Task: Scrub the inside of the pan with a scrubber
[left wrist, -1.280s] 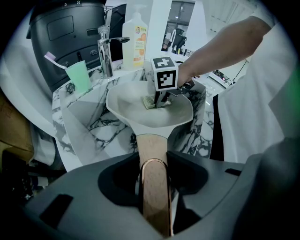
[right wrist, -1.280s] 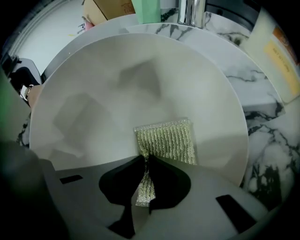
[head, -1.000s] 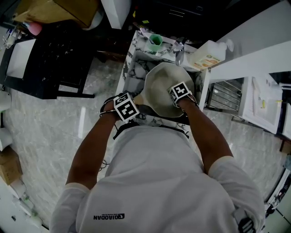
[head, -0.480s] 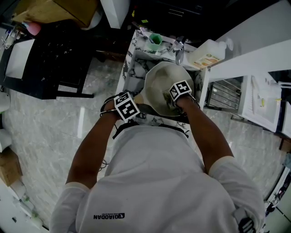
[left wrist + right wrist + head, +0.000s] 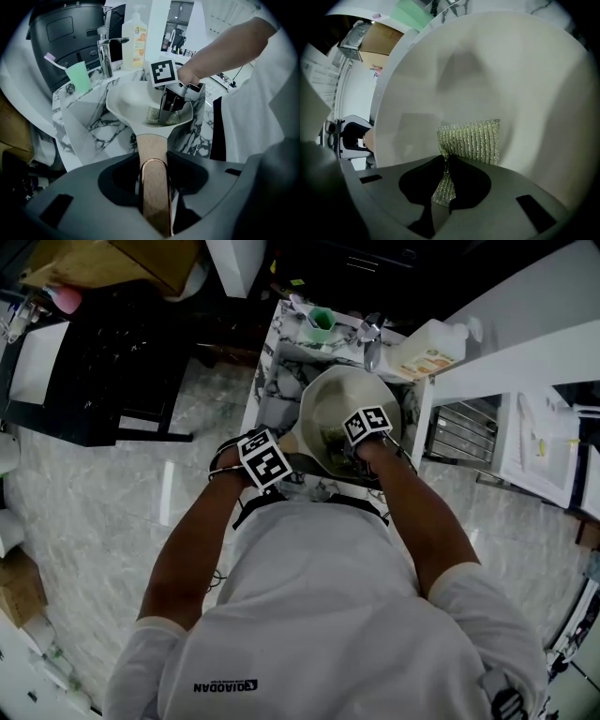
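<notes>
A cream pan (image 5: 330, 404) with a wooden handle (image 5: 152, 152) is tilted over the marble sink (image 5: 79, 122). My left gripper (image 5: 153, 183) is shut on that handle, at the pan's near left in the head view (image 5: 274, 457). My right gripper (image 5: 445, 173) is shut on a green-gold mesh scrubber (image 5: 473, 139), whose free end lies flat against the pan's inner surface (image 5: 497, 70). In the left gripper view the right gripper (image 5: 166, 117) reaches down into the pan, with the scrubber (image 5: 152, 115) on the pan's floor.
A chrome faucet (image 5: 105, 49), a green cup with a toothbrush (image 5: 78, 77) and a soap bottle (image 5: 137, 33) stand behind the sink. A wire dish rack (image 5: 464, 437) lies to the right, and a black table (image 5: 103, 362) to the left.
My right gripper has slid a little to the left inside the pan with the scrubber. The left gripper keeps hold of the handle and has barely moved.
</notes>
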The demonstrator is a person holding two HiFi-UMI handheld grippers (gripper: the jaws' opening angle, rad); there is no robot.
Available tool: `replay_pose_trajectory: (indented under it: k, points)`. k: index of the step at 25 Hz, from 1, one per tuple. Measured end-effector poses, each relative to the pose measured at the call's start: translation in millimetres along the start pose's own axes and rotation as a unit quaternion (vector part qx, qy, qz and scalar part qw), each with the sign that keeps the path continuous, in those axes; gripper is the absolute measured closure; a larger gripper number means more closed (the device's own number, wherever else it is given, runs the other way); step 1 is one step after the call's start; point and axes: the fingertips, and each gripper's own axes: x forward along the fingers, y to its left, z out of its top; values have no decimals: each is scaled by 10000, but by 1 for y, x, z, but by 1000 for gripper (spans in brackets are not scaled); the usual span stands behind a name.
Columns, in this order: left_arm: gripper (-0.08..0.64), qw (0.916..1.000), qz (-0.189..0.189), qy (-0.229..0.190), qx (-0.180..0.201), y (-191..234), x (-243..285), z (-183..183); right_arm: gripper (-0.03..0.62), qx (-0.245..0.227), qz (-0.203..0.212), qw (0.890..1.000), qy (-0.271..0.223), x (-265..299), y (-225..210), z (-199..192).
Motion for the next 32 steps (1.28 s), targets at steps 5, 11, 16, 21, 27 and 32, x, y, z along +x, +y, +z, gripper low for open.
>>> replay_pose_trajectory:
  k: [5,11,16,21,27,32]
  points:
    - [374,10000,-26,10,-17,0,1,0,529,58,179,9998,-95,9,18,7]
    - [374,10000,-7,-3,-5,1,1,-1,529,-29,34,10000,-82,15,29,12]
    - [374,10000,22,-11,24,1,1,-2,529,-110,-163,9992,-356,8,33,17]
    - [374,10000,-14,-12,-20,1,2,-1,531,-255,-436,9903,-1292,-36,40,27]
    - [373,9997,151,-62,155,4,2,1,531,-168,-400,9530,-2999,-111,80,11]
    - [374,9995,198,-175,190,-2,-4,1,531,-257,-225,9067,-4203,-165,124,-21]
